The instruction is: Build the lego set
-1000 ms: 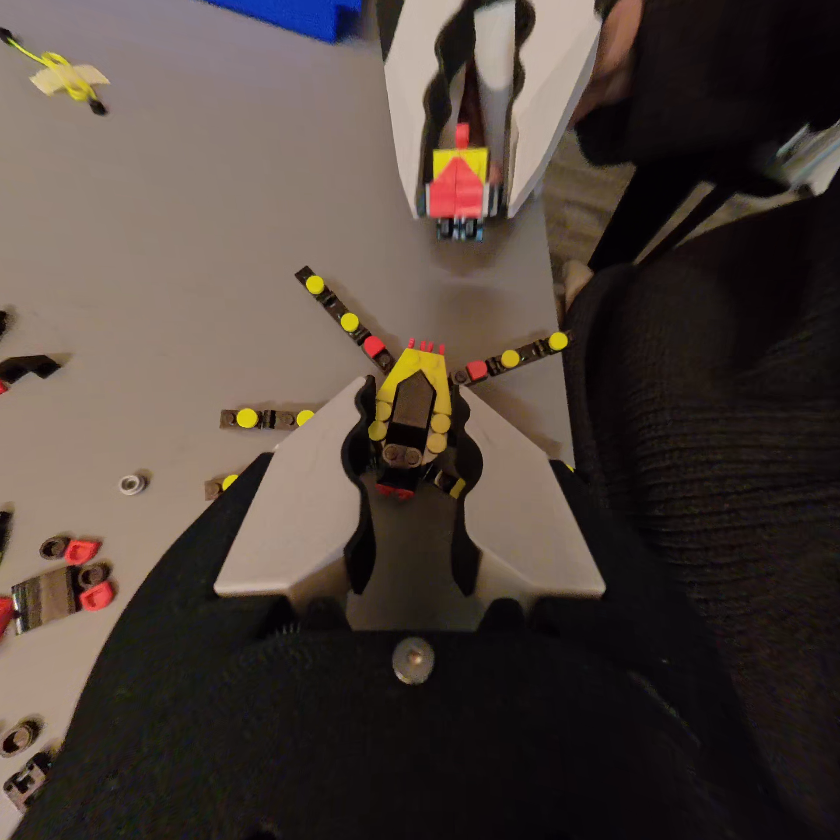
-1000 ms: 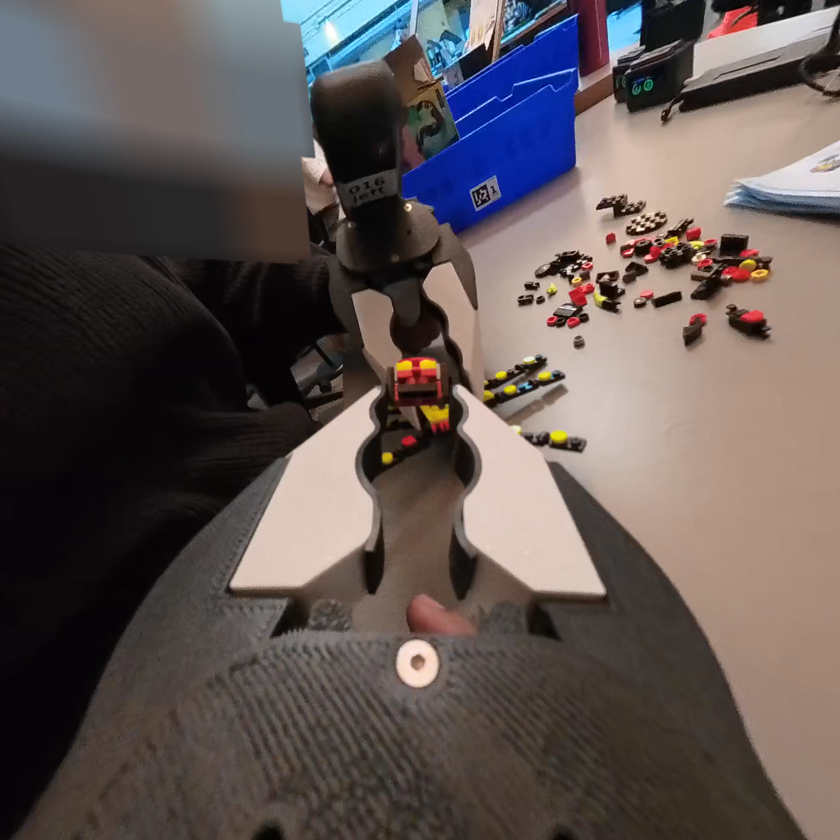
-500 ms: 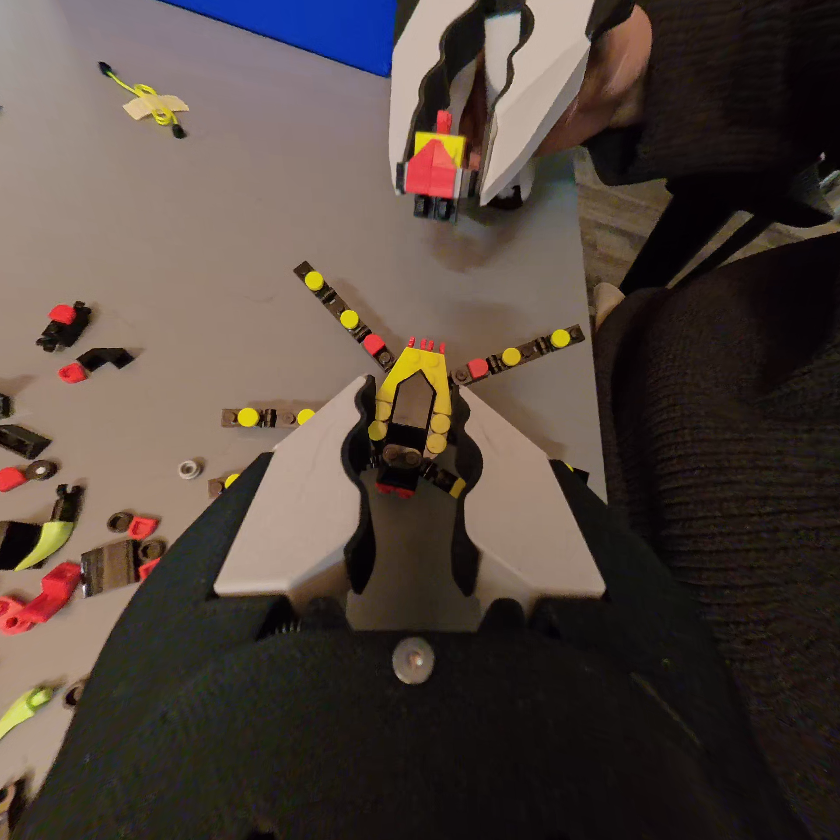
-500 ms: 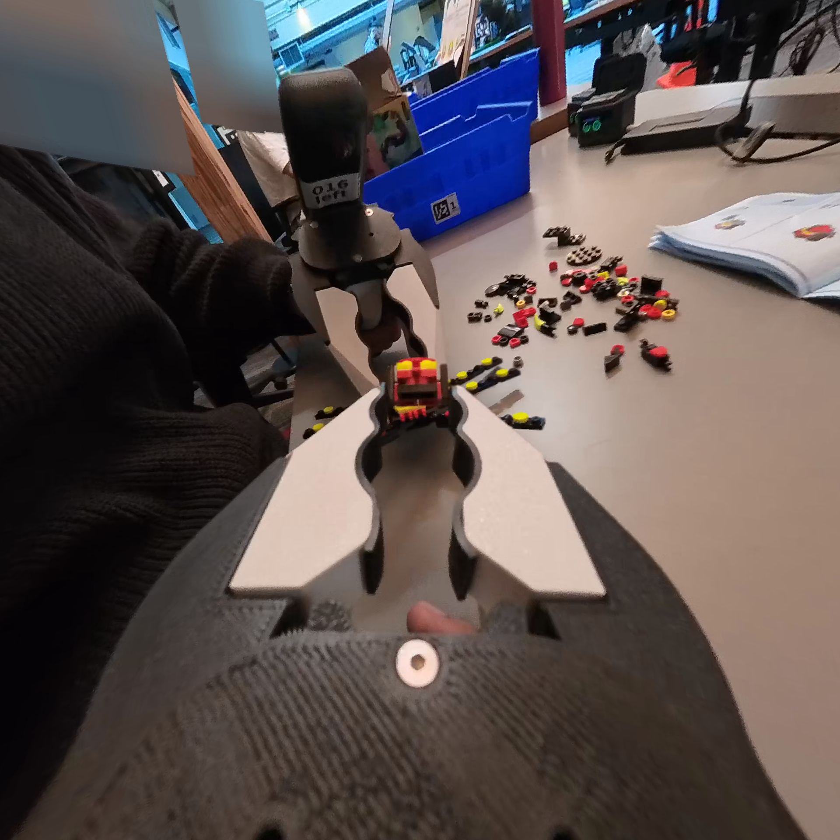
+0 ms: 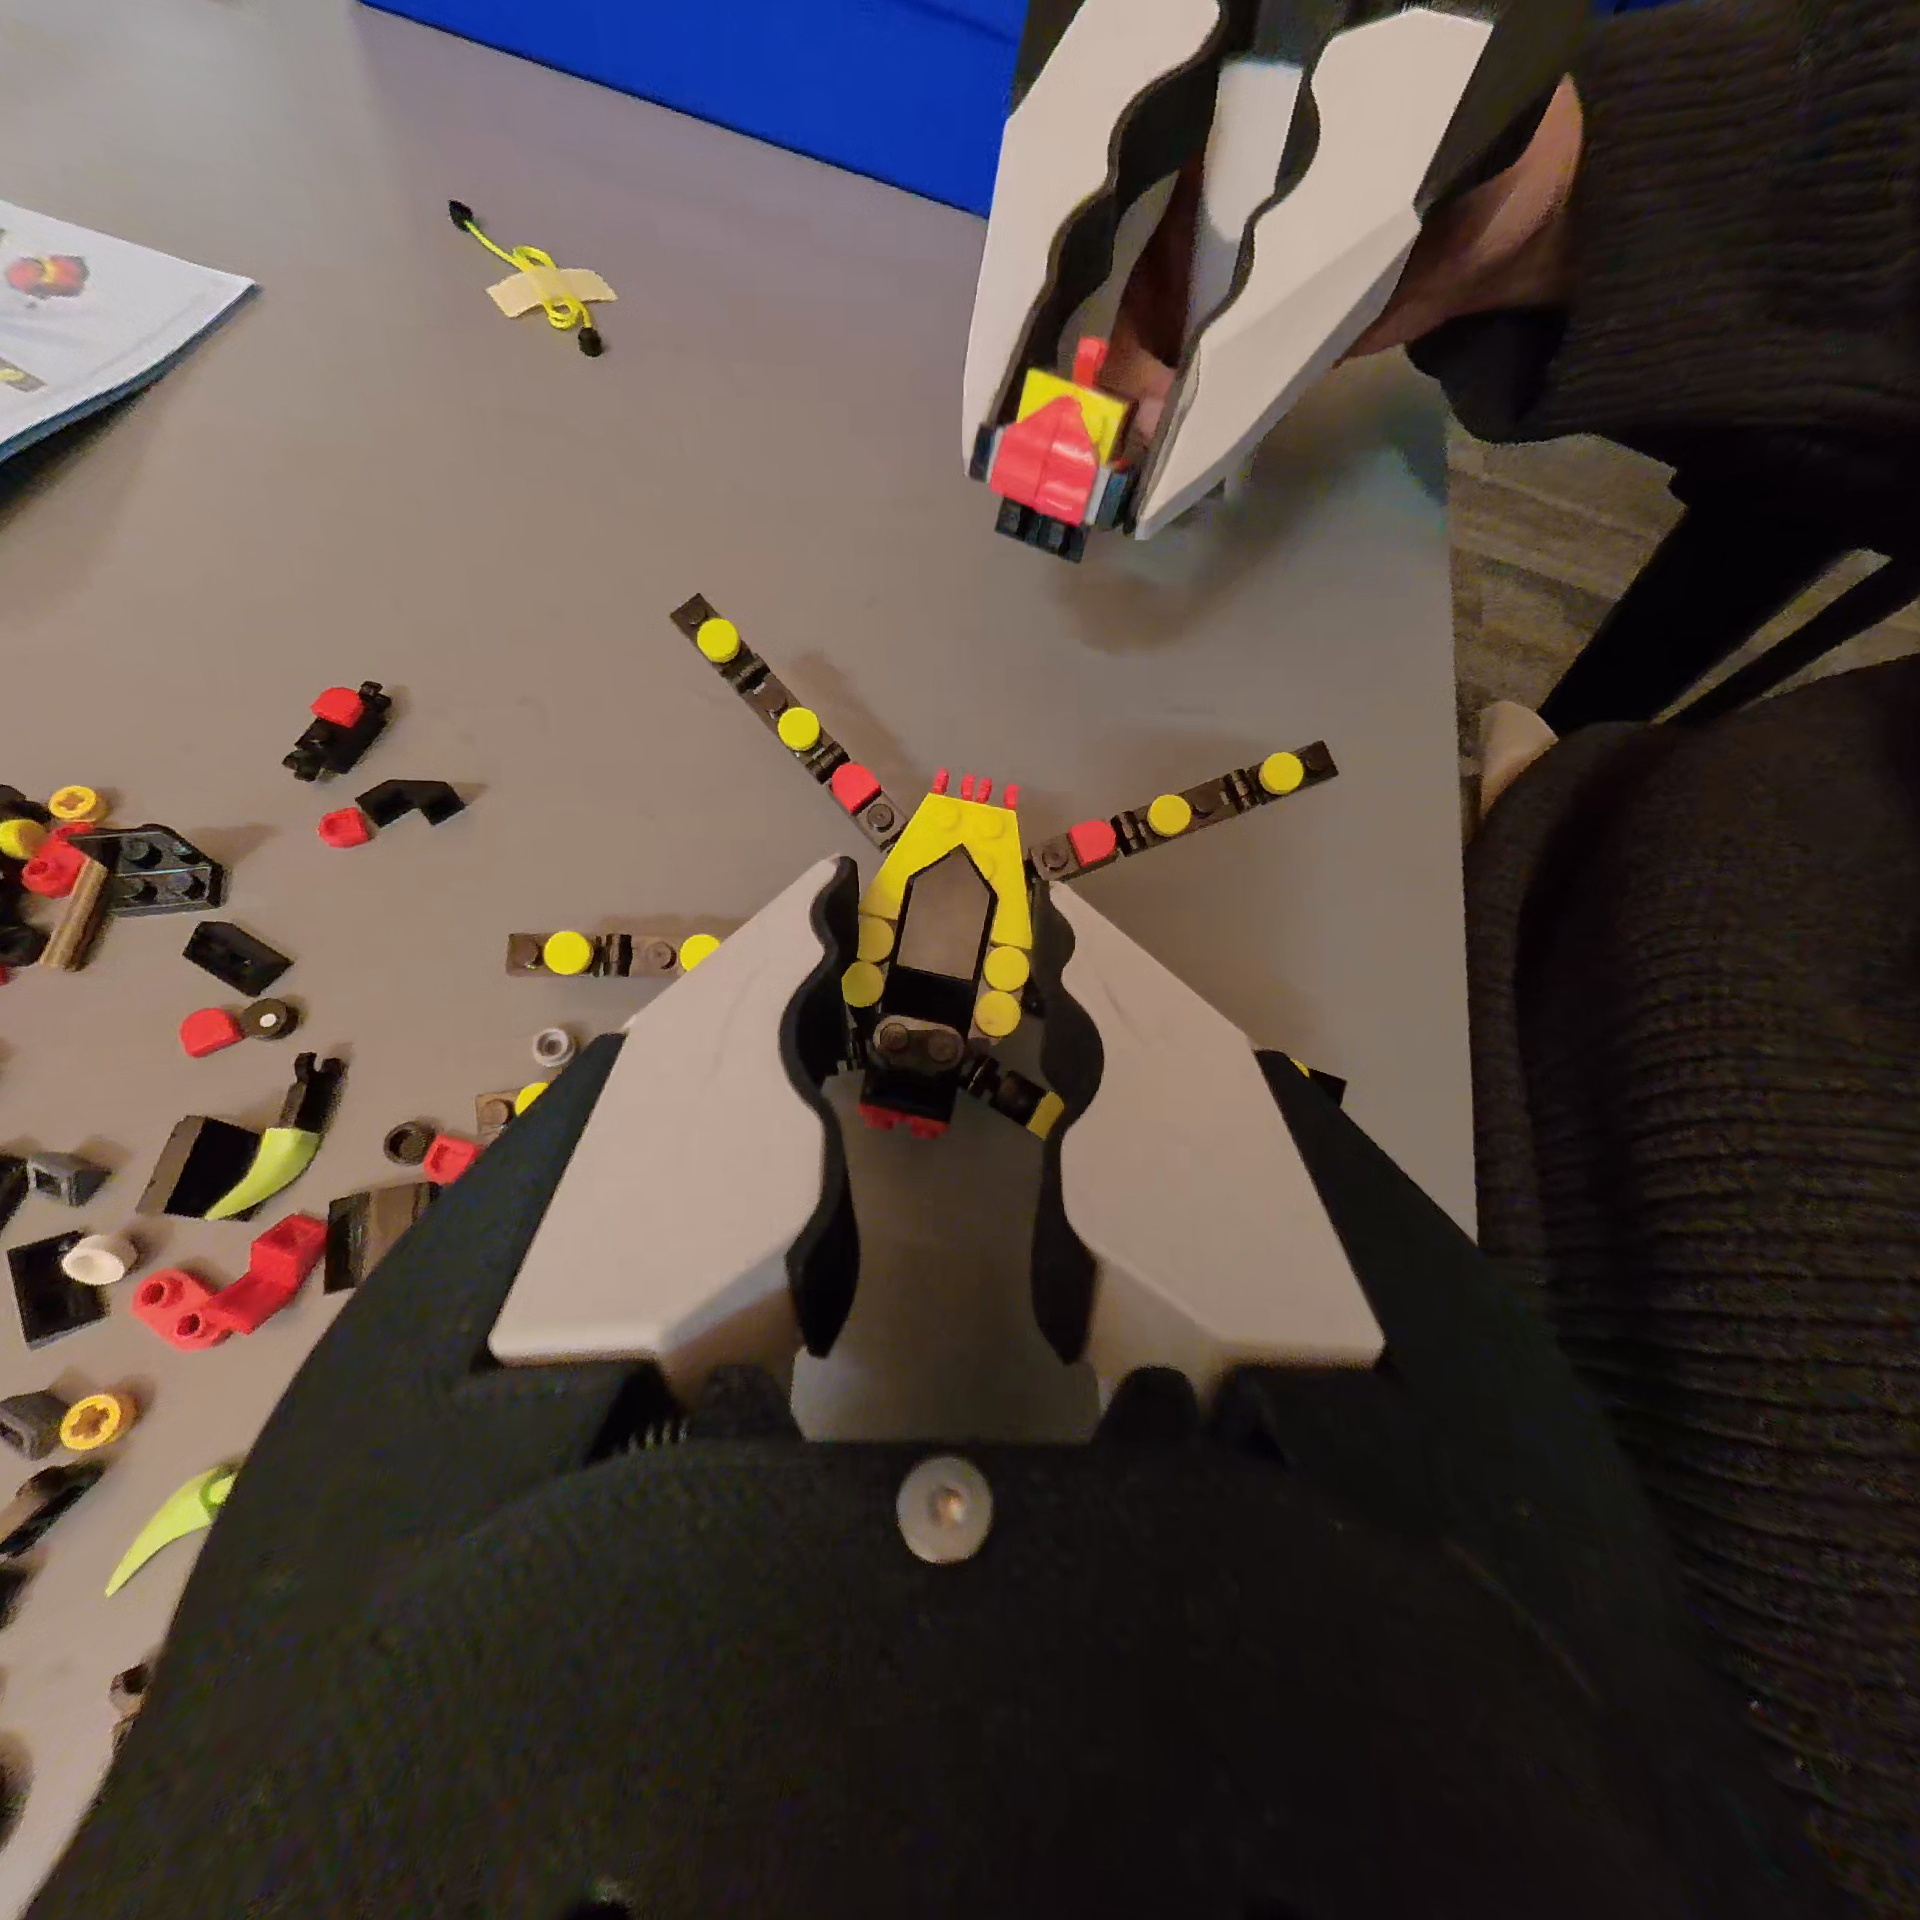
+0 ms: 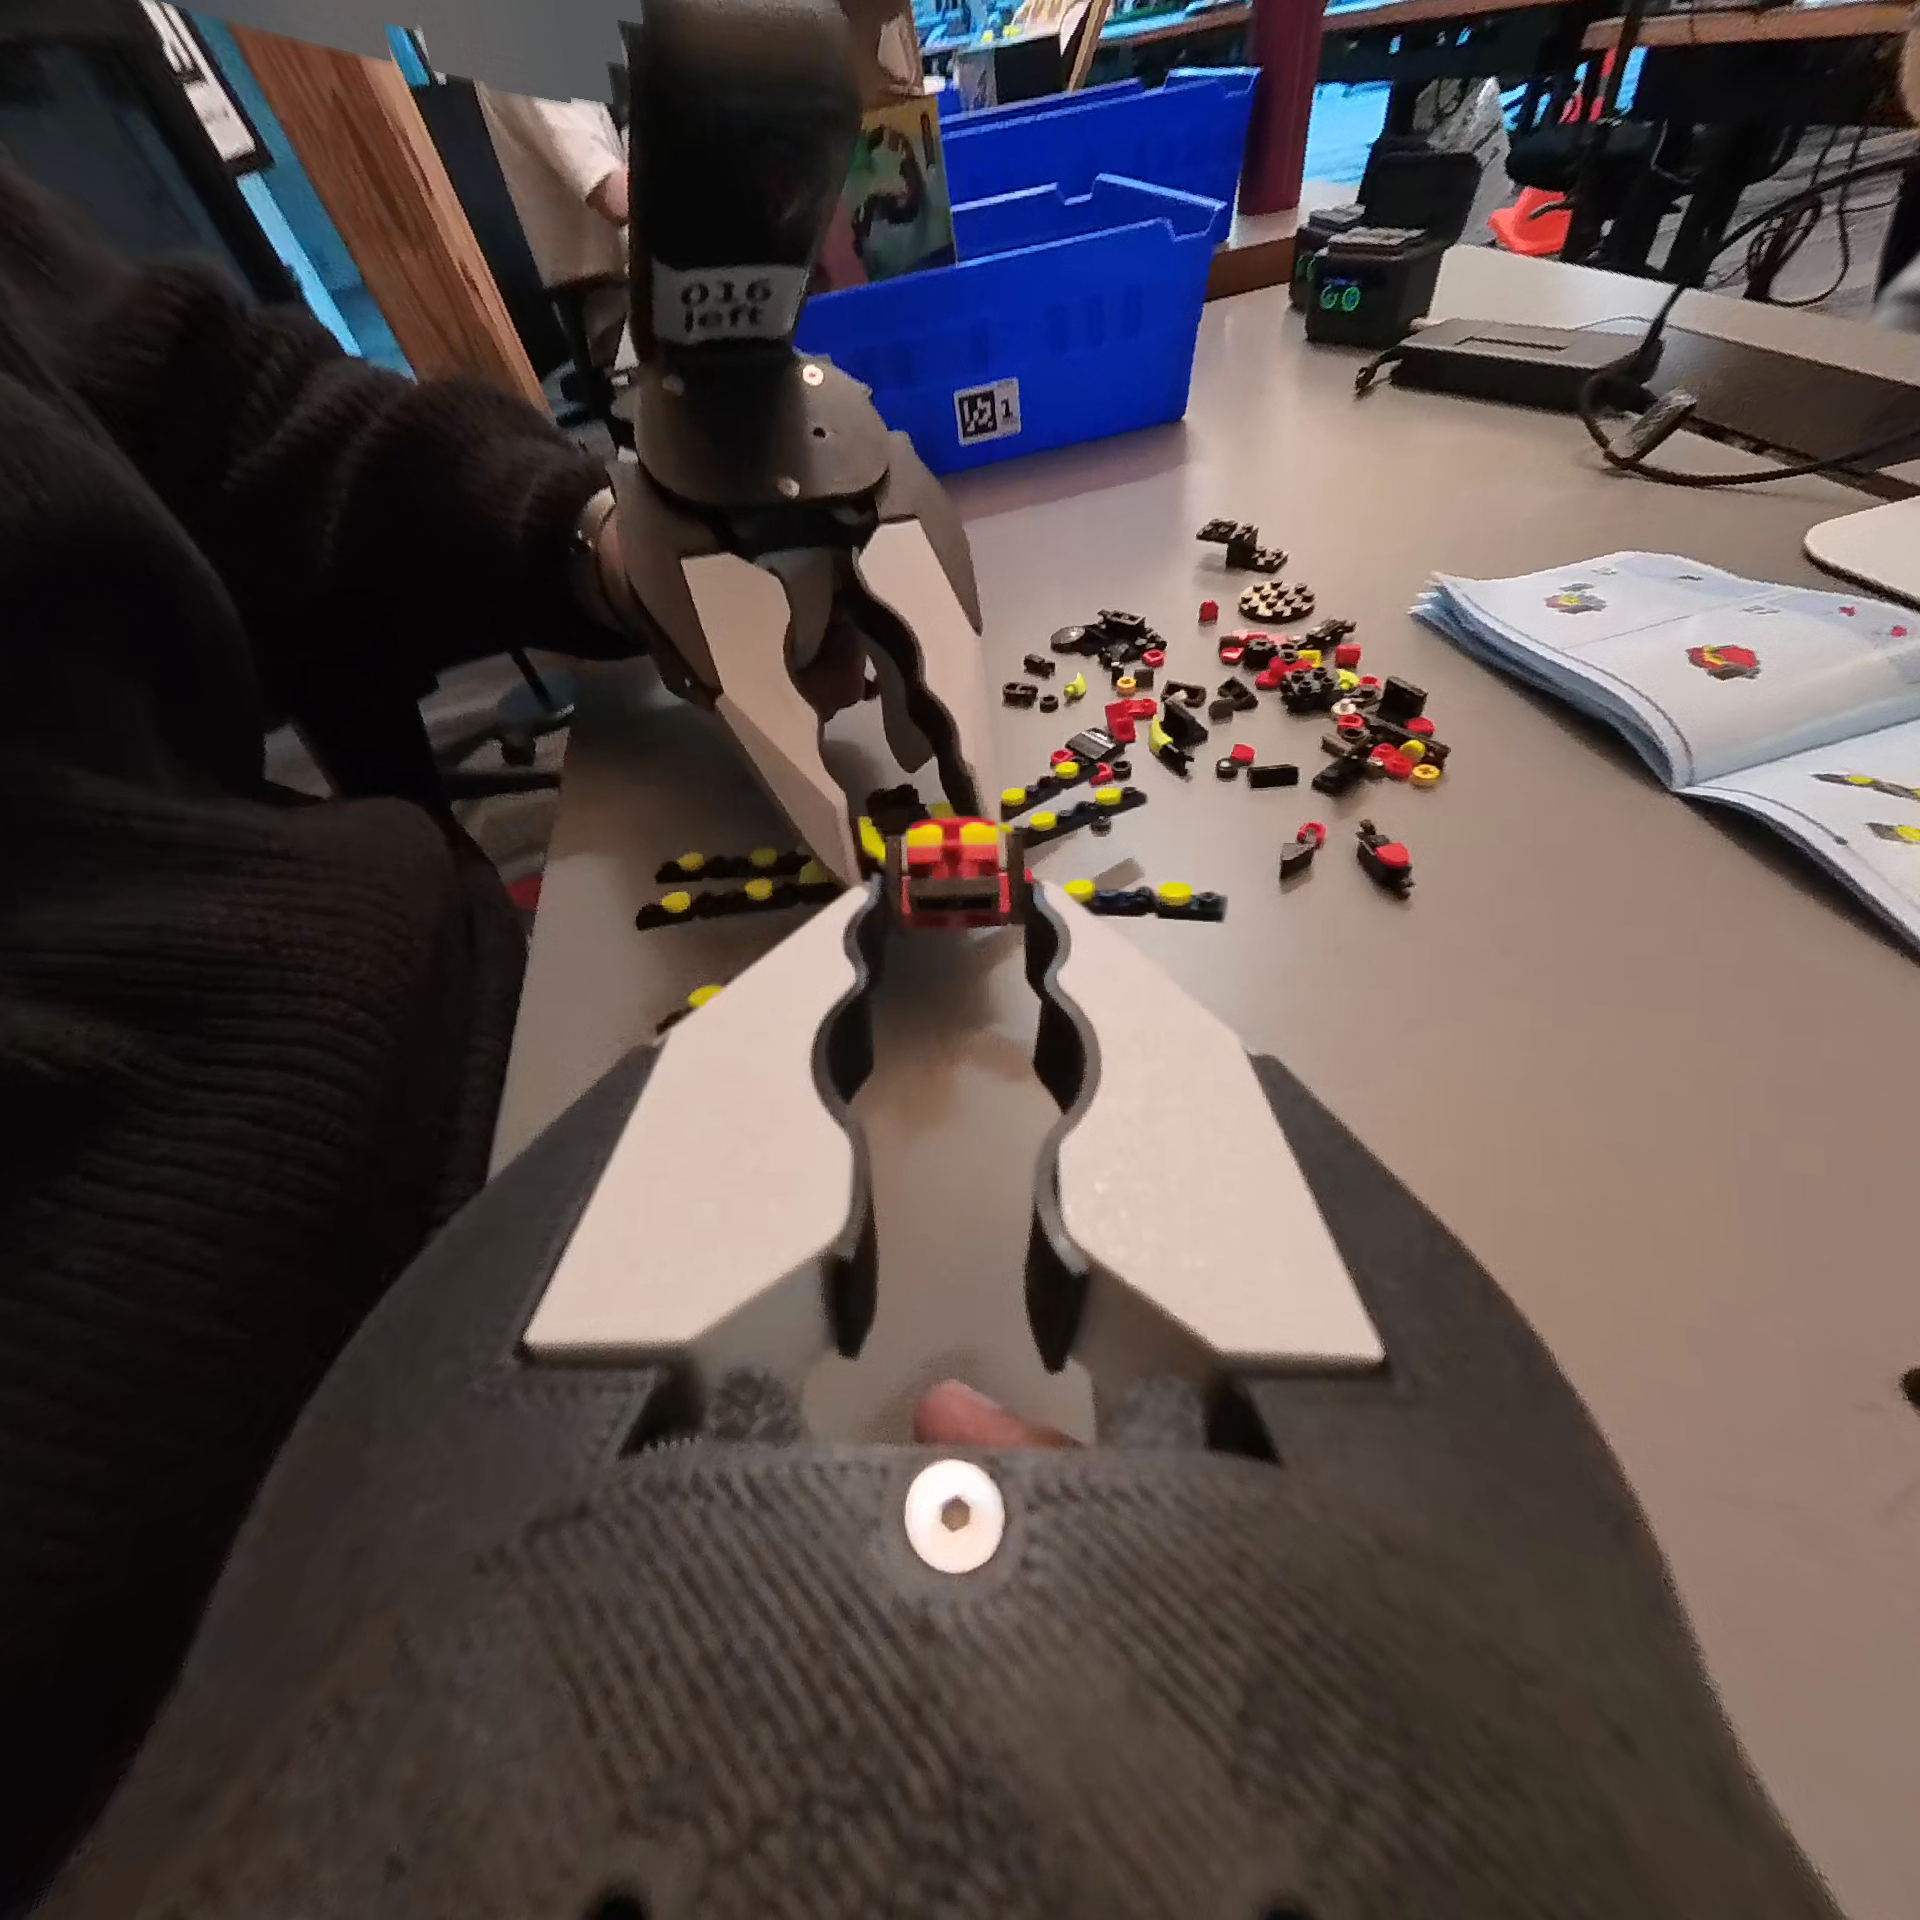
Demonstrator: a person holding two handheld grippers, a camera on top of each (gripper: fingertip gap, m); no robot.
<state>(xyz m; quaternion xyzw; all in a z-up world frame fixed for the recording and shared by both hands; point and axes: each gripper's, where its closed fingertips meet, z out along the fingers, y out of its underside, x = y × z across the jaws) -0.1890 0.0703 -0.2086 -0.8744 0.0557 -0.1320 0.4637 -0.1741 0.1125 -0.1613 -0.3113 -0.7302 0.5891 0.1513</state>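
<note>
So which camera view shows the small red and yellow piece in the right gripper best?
The left wrist view: the red and yellow piece shows sharp, from above, between the right gripper's fingers. The right wrist view shows it closer but blurred, end-on.

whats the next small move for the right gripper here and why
Probably bring the right gripper down toward the yellow and black body. It is shut on the small red and yellow block assembly, clear of the table, while the left gripper is shut on the body, bracing it to receive a part.
</note>
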